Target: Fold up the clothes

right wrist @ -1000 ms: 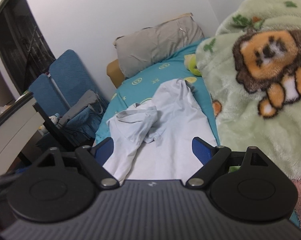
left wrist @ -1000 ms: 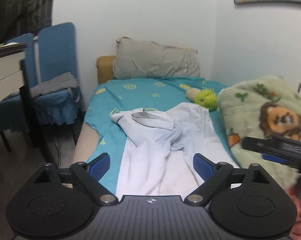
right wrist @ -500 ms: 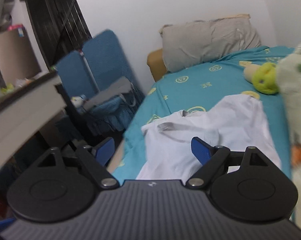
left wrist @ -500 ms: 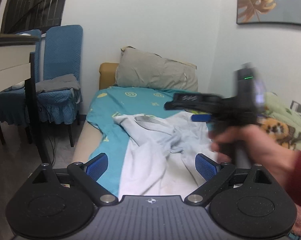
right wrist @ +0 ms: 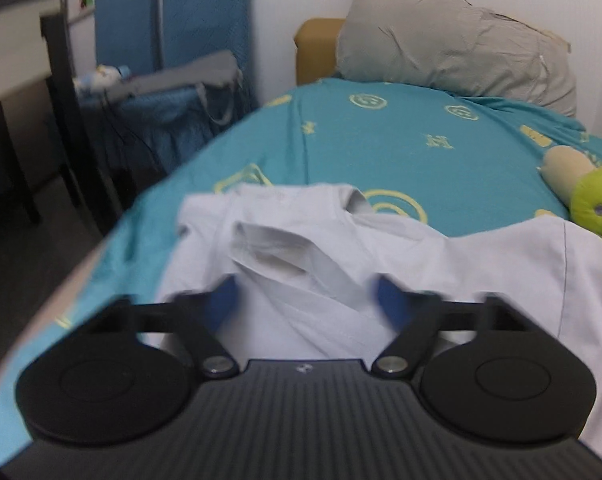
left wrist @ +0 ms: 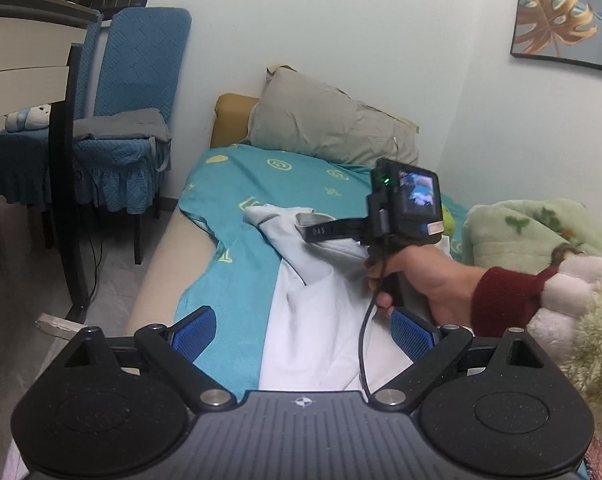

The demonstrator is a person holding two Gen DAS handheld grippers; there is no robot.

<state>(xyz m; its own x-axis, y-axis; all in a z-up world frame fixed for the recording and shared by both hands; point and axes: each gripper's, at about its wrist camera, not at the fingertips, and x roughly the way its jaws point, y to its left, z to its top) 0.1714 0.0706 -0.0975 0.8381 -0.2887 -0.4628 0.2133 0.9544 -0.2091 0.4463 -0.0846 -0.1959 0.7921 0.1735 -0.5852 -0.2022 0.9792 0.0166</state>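
Note:
A crumpled white shirt (left wrist: 321,312) lies on the teal bed sheet (left wrist: 237,248), its grey collar (right wrist: 301,256) facing the pillow. My left gripper (left wrist: 301,330) hangs open over the near end of the shirt, with nothing between its blue pads. A hand in a red sleeve (left wrist: 501,300) holds my right gripper (left wrist: 313,232) out over the collar end. In the right wrist view that right gripper (right wrist: 305,300) is open, low over the folded collar area, its blue pads (right wrist: 225,300) blurred by motion.
A grey pillow (left wrist: 329,124) leans on the headboard. A green plush toy (right wrist: 597,200) and a lion-print blanket (left wrist: 541,232) lie on the bed's right side. Blue covered chairs (left wrist: 129,120) and a dark-legged desk (left wrist: 29,64) stand left of the bed, above bare floor.
The right gripper has swung in from the blanket side to low over the shirt's collar. The left gripper has tilted up and pulled back a little. The shirt has not moved.

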